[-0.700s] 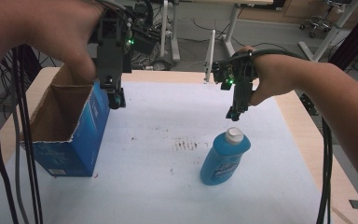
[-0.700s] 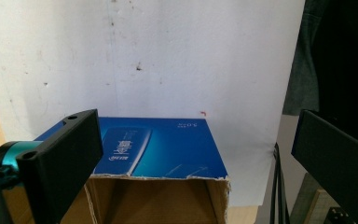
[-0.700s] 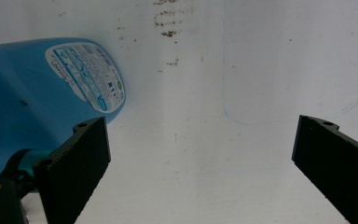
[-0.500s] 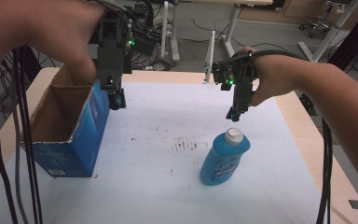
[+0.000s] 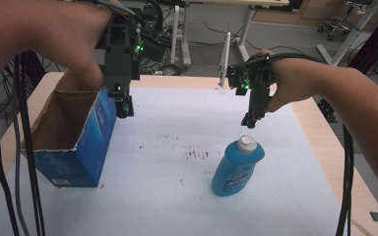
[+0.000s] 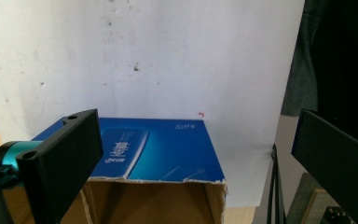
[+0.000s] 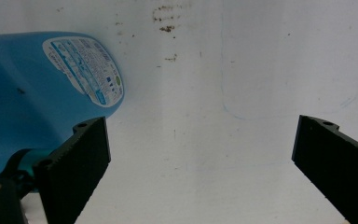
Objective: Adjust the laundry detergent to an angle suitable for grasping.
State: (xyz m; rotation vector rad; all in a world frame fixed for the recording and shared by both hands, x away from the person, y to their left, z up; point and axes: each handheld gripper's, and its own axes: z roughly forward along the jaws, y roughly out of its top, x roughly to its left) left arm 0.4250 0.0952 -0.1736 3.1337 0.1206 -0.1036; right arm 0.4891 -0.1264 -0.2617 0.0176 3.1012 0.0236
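Cropping bottle point(image 7: 32, 98) at frame edge – right gripper point(image 7: 200, 172) jaws wide, empty.

On the table point(image 5: 167, 196) a box point(image 5: 74, 142) stood at the left and a bottle point(image 5: 236, 169) stood at the right, well apart. The left gripper point(image 5: 123, 105) hung above the box's far right corner, the right gripper point(image 5: 248, 120) just behind the bottle's cap.

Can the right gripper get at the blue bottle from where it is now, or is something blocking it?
Probably yes. The right gripper hovers just above and behind the white cap of the upright blue bottle, jaws open and empty. Nothing stands between them; the cardboard box sits far aside.
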